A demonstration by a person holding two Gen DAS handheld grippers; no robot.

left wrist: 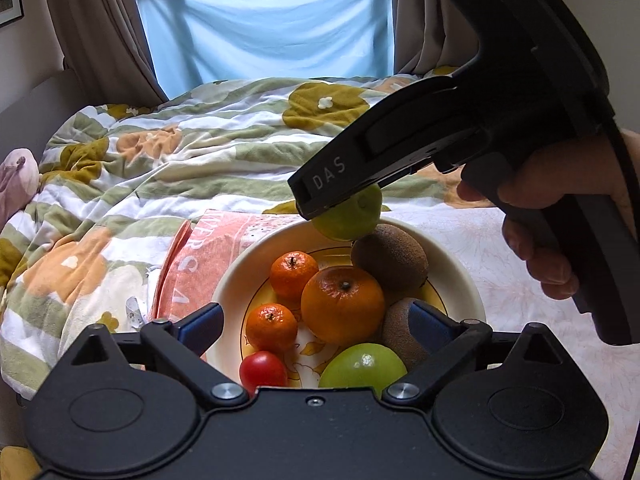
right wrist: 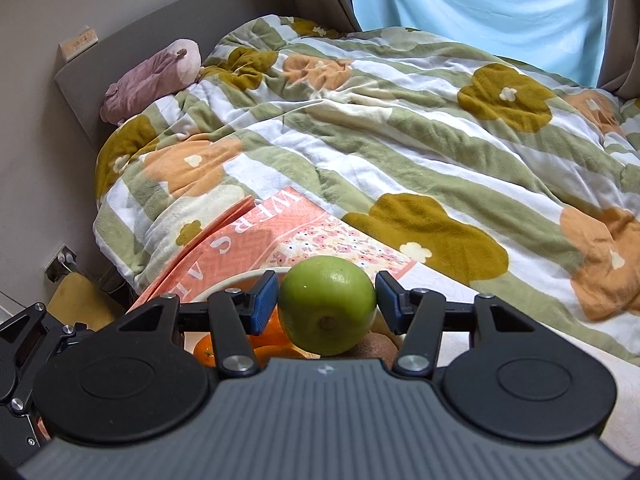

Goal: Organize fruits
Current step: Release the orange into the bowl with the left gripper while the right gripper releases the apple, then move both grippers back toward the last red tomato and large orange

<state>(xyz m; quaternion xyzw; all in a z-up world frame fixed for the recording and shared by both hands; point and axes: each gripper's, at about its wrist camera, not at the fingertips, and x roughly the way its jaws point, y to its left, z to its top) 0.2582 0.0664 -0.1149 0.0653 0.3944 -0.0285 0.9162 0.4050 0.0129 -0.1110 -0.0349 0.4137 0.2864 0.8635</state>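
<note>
Your right gripper (right wrist: pixel 326 300) is clamped on a green apple (right wrist: pixel 327 305), blue pads pressing both its sides, stem end toward the camera. In the left view that apple (left wrist: pixel 348 216) hangs over the bowl's (left wrist: pixel 452 264) far rim, just above a kiwi (left wrist: pixel 390 256); contact with the kiwi is unclear. Your hand (left wrist: pixel 560 208) holds the right gripper's handle at the right. Your left gripper (left wrist: pixel 316 326) has its jaws spread wide over the near half of the bowl, nothing between the pads; no fruit is gripped. In the bowl: a big orange (left wrist: pixel 342 304) at centre, one mandarin (left wrist: pixel 294 274) toward the far-left side, another mandarin (left wrist: pixel 272 326) nearer left, a tomato (left wrist: pixel 262 370) at the near-left rim, a second apple (left wrist: pixel 362 366) at the near rim, and a second kiwi (left wrist: pixel 402 332) at the right, touching the orange. The bowl sits on the bed, partly on a pink book (left wrist: pixel 208 264) at its left, with the flowered duvet (left wrist: pixel 180 152) behind.
</note>
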